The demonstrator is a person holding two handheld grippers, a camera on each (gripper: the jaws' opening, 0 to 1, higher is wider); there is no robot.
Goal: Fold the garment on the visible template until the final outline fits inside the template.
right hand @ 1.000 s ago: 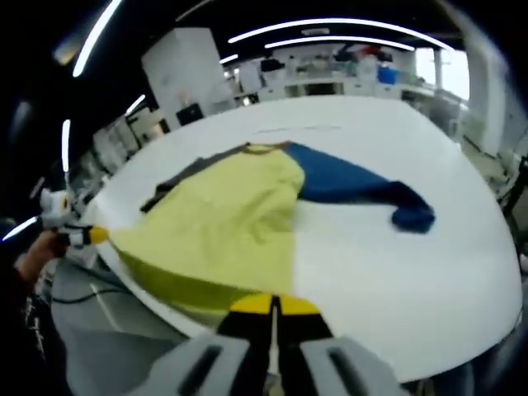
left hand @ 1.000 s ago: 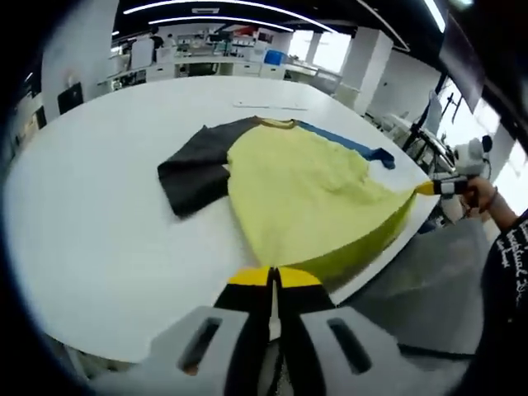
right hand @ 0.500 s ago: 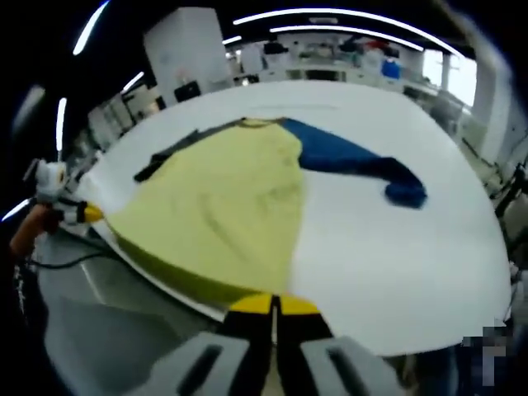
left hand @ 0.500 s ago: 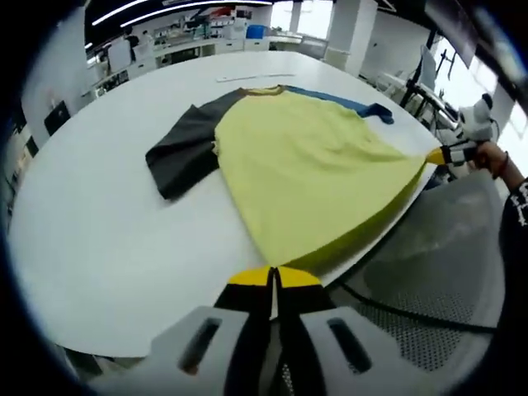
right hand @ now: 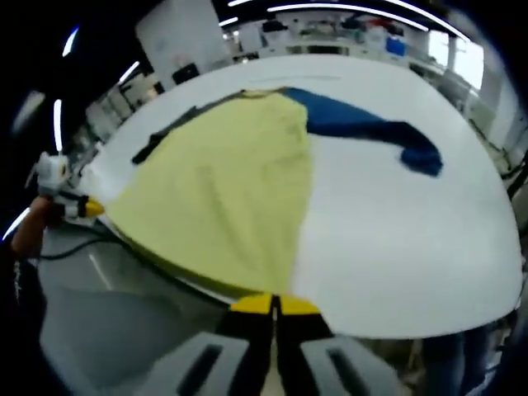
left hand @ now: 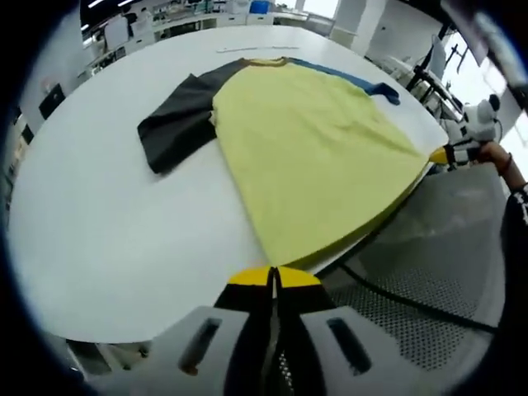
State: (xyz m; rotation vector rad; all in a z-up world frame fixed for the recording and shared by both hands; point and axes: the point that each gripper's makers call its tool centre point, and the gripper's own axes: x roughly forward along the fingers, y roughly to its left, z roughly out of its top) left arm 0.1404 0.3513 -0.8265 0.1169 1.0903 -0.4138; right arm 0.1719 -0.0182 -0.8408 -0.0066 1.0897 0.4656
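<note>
A yellow shirt (left hand: 313, 157) with a dark grey sleeve (left hand: 173, 124) and a blue sleeve (left hand: 371, 85) lies spread on the white round table (left hand: 99, 231). Its hem hangs past the near table edge, stretched taut between the two grippers. My left gripper (left hand: 273, 277) is shut on one hem corner. My right gripper (left hand: 445, 154), held by a hand, is shut on the other corner. In the right gripper view the shirt (right hand: 231, 181) runs from my right gripper (right hand: 274, 304) to the left gripper (right hand: 87, 208); the blue sleeve (right hand: 388, 136) lies to the right.
A grey mesh chair (left hand: 429, 239) and a black cable (left hand: 396, 295) sit below the near table edge. A thin pale strip (left hand: 247, 49) lies on the table beyond the collar. Lab benches and shelves (right hand: 346, 41) stand far behind.
The hem has been drawn out toward the table edge and pulled tight, flattening the yellow body. Both cameras have risen and tilted down over the table.
</note>
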